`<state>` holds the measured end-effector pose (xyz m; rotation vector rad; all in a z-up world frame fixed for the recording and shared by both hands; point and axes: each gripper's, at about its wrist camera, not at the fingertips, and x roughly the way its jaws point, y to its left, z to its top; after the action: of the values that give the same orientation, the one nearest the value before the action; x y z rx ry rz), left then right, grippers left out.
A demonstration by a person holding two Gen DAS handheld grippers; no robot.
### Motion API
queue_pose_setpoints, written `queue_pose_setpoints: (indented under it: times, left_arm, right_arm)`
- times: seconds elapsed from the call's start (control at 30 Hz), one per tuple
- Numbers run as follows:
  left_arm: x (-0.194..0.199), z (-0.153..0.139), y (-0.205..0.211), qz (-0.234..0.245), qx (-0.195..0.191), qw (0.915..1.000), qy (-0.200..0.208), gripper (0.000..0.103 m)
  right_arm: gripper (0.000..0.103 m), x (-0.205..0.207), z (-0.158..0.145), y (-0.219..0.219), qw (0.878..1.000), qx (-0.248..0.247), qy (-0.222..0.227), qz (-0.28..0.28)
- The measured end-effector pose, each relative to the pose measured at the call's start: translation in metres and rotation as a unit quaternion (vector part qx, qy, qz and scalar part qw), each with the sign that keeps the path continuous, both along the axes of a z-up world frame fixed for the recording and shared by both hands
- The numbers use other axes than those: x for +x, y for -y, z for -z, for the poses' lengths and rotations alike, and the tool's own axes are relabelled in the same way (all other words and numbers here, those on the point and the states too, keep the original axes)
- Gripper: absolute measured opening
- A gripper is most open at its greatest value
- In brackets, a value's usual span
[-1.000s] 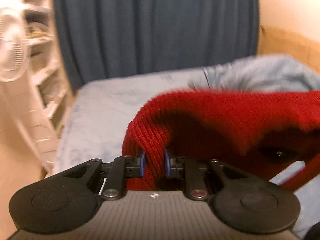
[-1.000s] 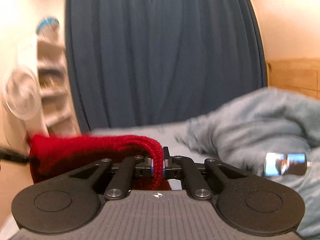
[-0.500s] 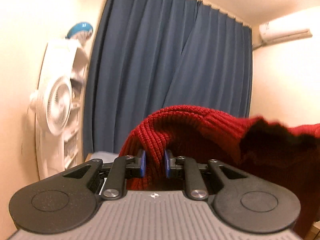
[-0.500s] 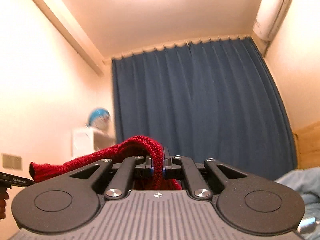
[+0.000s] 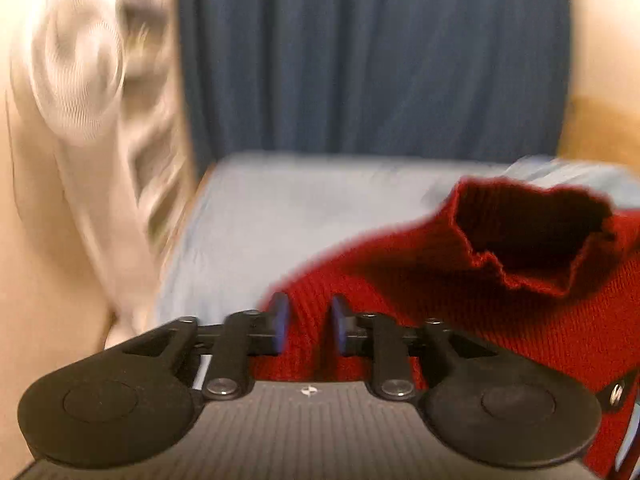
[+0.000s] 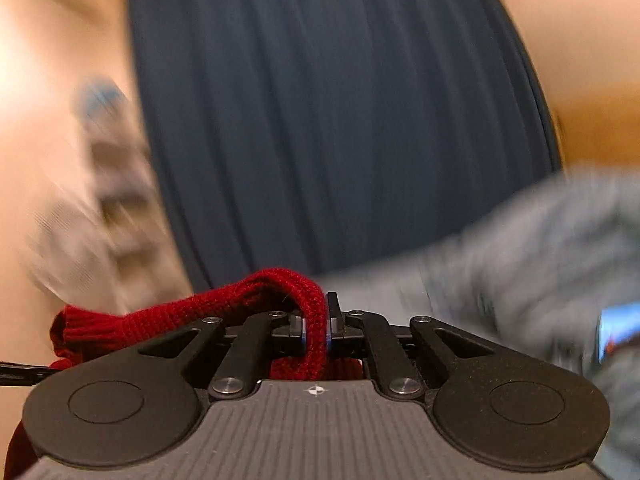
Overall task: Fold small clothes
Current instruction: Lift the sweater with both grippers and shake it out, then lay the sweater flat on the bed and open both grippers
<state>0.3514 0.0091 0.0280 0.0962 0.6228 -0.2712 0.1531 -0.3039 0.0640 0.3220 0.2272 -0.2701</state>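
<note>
A red ribbed knit garment (image 5: 460, 292) hangs between both grippers above a pale blue bed (image 5: 280, 208). My left gripper (image 5: 307, 322) is shut on its edge; the cloth runs right, with a dark round opening (image 5: 532, 232) facing me. In the right wrist view, my right gripper (image 6: 316, 326) is shut on a thick fold of the same red knit (image 6: 288, 292), which stretches left to a ribbed end (image 6: 80, 328). The left gripper's tip (image 6: 20, 372) shows at the left edge. Both views are motion-blurred.
A dark blue curtain (image 5: 372, 52) hangs behind the bed. A white fan and shelves (image 5: 80, 64) stand on the left. A rumpled grey-blue blanket (image 6: 540, 248) lies on the right, with a shiny object (image 6: 620, 332) on it. A wooden headboard (image 6: 600, 128) stands far right.
Both grippers, which had swung up toward the ceiling half a second ago, have tipped back down toward the bed with the red knit still held. The garment's opening now faces the left camera.
</note>
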Motion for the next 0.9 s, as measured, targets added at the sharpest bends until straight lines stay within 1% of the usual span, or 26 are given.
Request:
queue_pose_setpoints:
  times: [0.03,0.07,0.1,0.13,0.17,0.2,0.23,0.27,0.3,0.33,0.37,0.4,0.43,0.5,0.57,0.6,0.63,0.67,0.73,0.77,0.8,0.87,0.9]
  left_arm:
    - [0.023,0.026,0.005,-0.022,0.002,0.9993,-0.03,0.048]
    - [0.043,0.049,0.011,-0.035,0.007,0.9976,-0.059,0.056]
    - [0.053,0.069,0.015,-0.054,0.014,0.9952,-0.08,0.057]
    - [0.057,0.086,0.017,-0.069,0.015,0.9928,-0.097,0.059]
    - [0.06,0.101,0.013,-0.065,0.006,0.9915,-0.112,0.066]
    - [0.056,0.113,0.009,-0.059,-0.001,0.9908,-0.122,0.078]
    - [0.045,0.126,0.005,-0.059,0.003,0.9903,-0.126,0.083]
    - [0.042,0.135,-0.001,-0.056,0.012,0.9903,-0.127,0.085]
    - [0.023,0.146,-0.007,-0.049,0.024,0.9902,-0.128,0.085]
    - [0.013,0.155,-0.013,-0.044,0.036,0.9892,-0.135,0.085]
    - [0.006,0.166,-0.022,-0.043,0.042,0.988,-0.143,0.085]
    - [-0.016,0.173,-0.03,-0.04,0.037,0.987,-0.151,0.085]
    - [-0.025,0.178,-0.041,-0.039,0.03,0.9859,-0.16,0.085]
    - [-0.064,0.184,-0.059,-0.045,0.014,0.9829,-0.178,0.085]
    - [-0.099,0.185,-0.074,-0.054,-0.008,0.9796,-0.193,0.085]
    - [-0.118,0.185,-0.082,-0.058,-0.021,0.9773,-0.203,0.085]
    - [-0.137,0.181,-0.083,-0.06,-0.028,0.9757,-0.209,0.085]
    - [-0.152,0.178,-0.086,-0.06,-0.033,0.9749,-0.212,0.085]
    - [-0.183,0.172,-0.091,-0.055,-0.04,0.9751,-0.211,0.085]
    - [-0.194,0.168,-0.091,-0.051,-0.04,0.9753,-0.211,0.087]
    - [-0.203,0.167,-0.092,-0.048,-0.04,0.9756,-0.21,0.089]
    - [-0.217,0.162,-0.091,-0.037,-0.036,0.9774,-0.205,0.089]
    - [-0.223,0.16,-0.091,-0.035,-0.031,0.9782,-0.202,0.089]
  right_arm:
    - [0.023,0.037,0.026,0.01,0.998,0.002,-0.059,0.005]
    - [0.028,0.065,0.052,0.02,0.993,0.009,-0.12,0.008]
    - [0.028,0.079,0.074,0.024,0.986,0.019,-0.168,0.008]
    - [0.03,0.077,0.093,0.027,0.984,0.019,-0.179,0.005]
    - [0.034,0.071,0.105,0.023,0.984,0.017,-0.175,0.0]
    - [0.044,0.055,0.117,0.023,0.985,0.018,-0.17,-0.01]
    - [0.049,0.036,0.129,0.025,0.985,0.02,-0.173,-0.013]
    - [0.049,0.019,0.142,0.025,0.983,0.02,-0.182,-0.012]
    - [0.049,-0.003,0.156,0.028,0.98,0.02,-0.197,-0.012]
    - [0.049,-0.02,0.166,0.026,0.976,0.022,-0.215,-0.011]
    - [0.049,-0.041,0.173,0.023,0.971,0.026,-0.236,-0.011]
    - [0.05,-0.066,0.178,0.016,0.967,0.033,-0.254,-0.014]
    - [0.052,-0.081,0.187,0.007,0.962,0.039,-0.268,-0.021]
    - [0.056,-0.11,0.199,-0.015,0.954,0.046,-0.293,-0.04]
    - [0.065,-0.129,0.204,-0.034,0.951,0.057,-0.3,-0.046]
    - [0.072,-0.136,0.205,-0.042,0.95,0.064,-0.301,-0.049]
    - [0.076,-0.139,0.206,-0.051,0.949,0.068,-0.304,-0.058]
    - [0.078,-0.143,0.208,-0.062,0.946,0.066,-0.308,-0.069]
    - [0.084,-0.15,0.216,-0.086,0.937,0.049,-0.331,-0.095]
    - [0.085,-0.147,0.22,-0.095,0.932,0.035,-0.342,-0.11]
    - [0.088,-0.146,0.226,-0.107,0.926,0.01,-0.356,-0.126]
    - [0.087,-0.139,0.244,-0.125,0.912,-0.052,-0.385,-0.135]
    - [0.069,-0.136,0.254,-0.132,0.904,-0.086,-0.395,-0.14]
